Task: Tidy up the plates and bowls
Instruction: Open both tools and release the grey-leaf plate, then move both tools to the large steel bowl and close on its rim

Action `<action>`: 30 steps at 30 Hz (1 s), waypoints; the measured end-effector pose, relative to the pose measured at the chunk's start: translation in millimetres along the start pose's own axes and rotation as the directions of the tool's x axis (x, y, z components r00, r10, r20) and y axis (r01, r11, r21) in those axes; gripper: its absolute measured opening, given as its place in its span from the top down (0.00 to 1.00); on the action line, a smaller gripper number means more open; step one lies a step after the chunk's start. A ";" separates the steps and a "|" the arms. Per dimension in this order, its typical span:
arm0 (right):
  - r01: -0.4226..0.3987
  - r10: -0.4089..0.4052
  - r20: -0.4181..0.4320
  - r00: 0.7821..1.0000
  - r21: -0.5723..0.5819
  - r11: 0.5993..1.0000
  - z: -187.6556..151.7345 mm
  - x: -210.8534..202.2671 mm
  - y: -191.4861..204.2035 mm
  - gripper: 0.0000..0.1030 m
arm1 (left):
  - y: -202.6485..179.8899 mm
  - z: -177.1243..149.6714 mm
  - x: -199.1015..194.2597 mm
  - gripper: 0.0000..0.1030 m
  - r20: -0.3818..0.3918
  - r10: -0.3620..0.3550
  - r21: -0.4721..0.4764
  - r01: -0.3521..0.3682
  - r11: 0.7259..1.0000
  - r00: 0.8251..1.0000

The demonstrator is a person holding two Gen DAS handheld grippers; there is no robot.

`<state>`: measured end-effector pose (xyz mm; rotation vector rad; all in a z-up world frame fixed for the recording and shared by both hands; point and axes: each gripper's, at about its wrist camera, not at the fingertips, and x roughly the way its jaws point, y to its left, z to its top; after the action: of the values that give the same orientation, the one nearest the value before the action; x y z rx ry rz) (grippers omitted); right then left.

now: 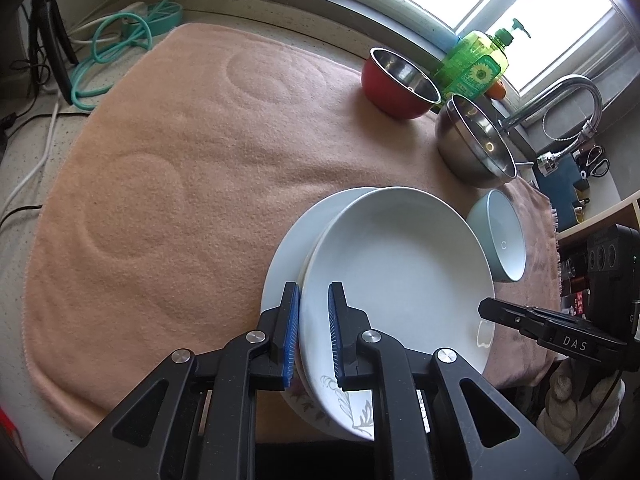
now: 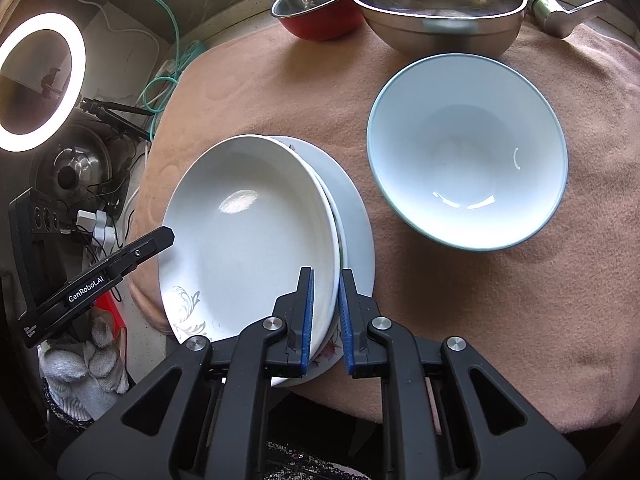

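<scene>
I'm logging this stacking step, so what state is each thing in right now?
Top plate: stacked, rim between both grippers' pads.
Flat plate: bottom of stack.
Pale blue bowl: upright, empty.
Red bowl: upright, empty.
Steel bowl: upright, empty.
Left gripper: nearly shut.
Right gripper: nearly shut.

We are in a home kitchen: a tap curves over the sink beside a window, dish soap stands on the counter, and bowls and plates sit on a towel.
</scene>
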<state>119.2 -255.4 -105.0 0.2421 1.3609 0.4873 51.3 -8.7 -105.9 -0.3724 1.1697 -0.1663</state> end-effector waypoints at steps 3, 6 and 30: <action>0.009 -0.009 0.003 1.000 -0.008 1.000 -1.1 -0.5 1.4 0.87 | 1.3 0.3 -0.2 0.89 0.000 -0.005 -0.010 0.005 1.000 1.000; 0.013 -0.013 0.004 1.000 -0.011 1.000 -1.5 -0.9 2.9 0.86 | 0.9 0.2 -0.6 0.89 0.002 -0.001 -0.008 0.001 1.000 1.000; 0.048 -0.041 0.172 0.984 -0.038 0.998 11.8 -60.6 -1.8 0.66 | -42.3 47.7 -14.7 0.79 0.063 -0.073 0.093 0.067 0.993 0.995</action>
<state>123.2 -284.0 -50.4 0.2139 1.1851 0.4467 92.1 -33.7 -61.4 -0.3364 1.0806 -0.2657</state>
